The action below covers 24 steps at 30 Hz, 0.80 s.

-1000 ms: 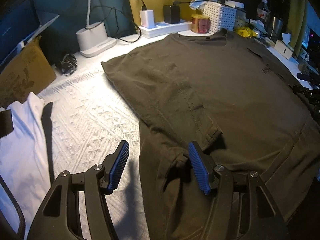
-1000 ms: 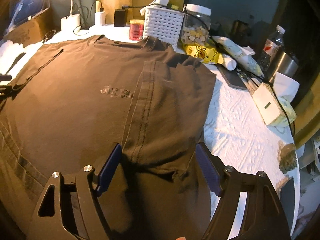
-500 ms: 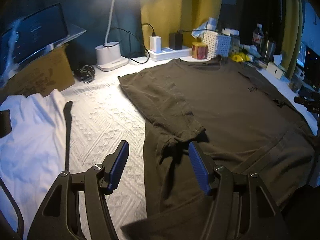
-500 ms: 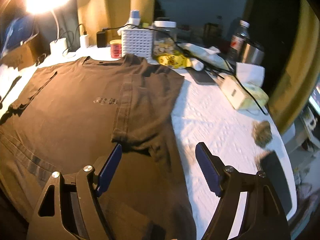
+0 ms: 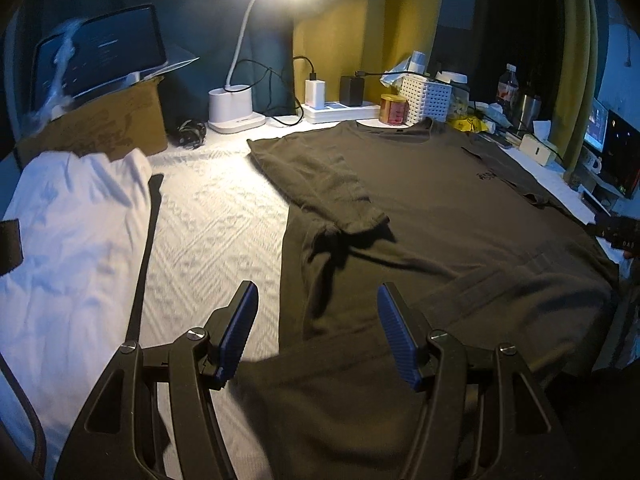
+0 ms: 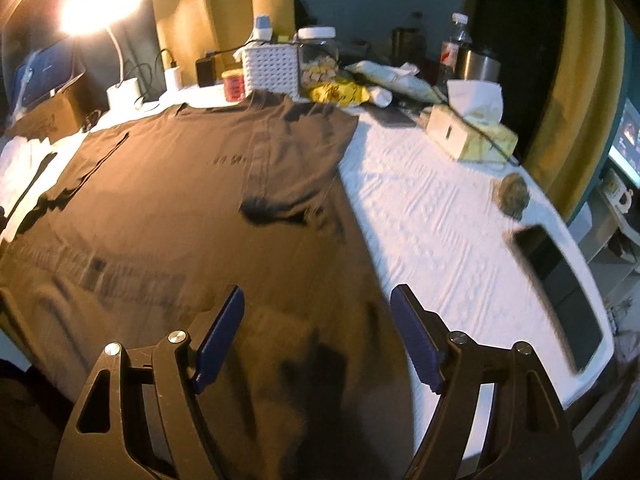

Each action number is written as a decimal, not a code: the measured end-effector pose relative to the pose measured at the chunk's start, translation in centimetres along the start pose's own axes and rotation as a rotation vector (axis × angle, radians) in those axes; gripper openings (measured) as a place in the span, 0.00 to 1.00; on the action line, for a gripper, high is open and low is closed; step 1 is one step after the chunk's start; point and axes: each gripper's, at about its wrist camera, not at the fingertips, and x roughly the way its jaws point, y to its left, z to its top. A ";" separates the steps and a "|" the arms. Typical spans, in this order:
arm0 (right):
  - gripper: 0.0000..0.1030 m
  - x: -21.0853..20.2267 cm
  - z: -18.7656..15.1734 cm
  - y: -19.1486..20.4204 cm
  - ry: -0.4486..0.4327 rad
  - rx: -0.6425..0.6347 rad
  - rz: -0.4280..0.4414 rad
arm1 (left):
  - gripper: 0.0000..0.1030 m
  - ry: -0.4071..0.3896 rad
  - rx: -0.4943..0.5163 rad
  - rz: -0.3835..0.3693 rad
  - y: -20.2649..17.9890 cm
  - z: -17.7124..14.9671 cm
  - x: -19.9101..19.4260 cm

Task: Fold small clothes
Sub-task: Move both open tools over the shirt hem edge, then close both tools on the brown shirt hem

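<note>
**Both sleeves tucked in, tongs hanging empty over the hem end**

So the dark olive t-shirt (image 5: 460,216) is spread flat on the white textured bedspread (image 5: 216,216), collar at the far side, hem end right under both tongs. Both short sleeves are folded inward onto the body: the one ahead of the left gripper (image 5: 318,330) lies diagonally, its cuff a bit beyond the fingertips. From the right wrist view the other sleeve (image 6: 292,168) sits straight ahead of the right gripper (image 6: 318,330), further up the shirt.

The left gripper is spread with nothing between its blue ribbed pads (image 5: 240,330). The left pad is over bare bedspread, the right one over the shirt, so the shirt's side edge runs up between them. The right gripper is spread wider, also empty, with the left pad over the fabric and the right pad around the shirt's other side edge, next to the bedspread. Can't tell if either touches the cloth.

Left of the left gripper there's a white garment (image 5: 76,240) lying crumpled. Far beyond the tongs, past the collar: a lit desk lamp (image 5: 236,112), a power strip (image 5: 340,112), a white perforated basket (image 5: 426,96). Right of the right gripper, a tissue box (image 6: 472,136) and a dark phone (image 6: 560,288) near the bed's edge.
</note>
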 end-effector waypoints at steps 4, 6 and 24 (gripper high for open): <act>0.76 0.3 -1.4 0.5 0.028 0.006 0.017 | 0.60 0.012 -0.012 0.004 0.3 -1.7 -0.8; 0.74 0.3 -1.8 0.6 0.033 0.012 0.026 | 0.60 0.025 0.001 0.012 0.1 -2.5 -0.9; 0.16 0.4 -2.3 1.8 0.024 -0.017 0.070 | 0.04 0.086 0.035 0.003 -0.7 -4.4 -0.8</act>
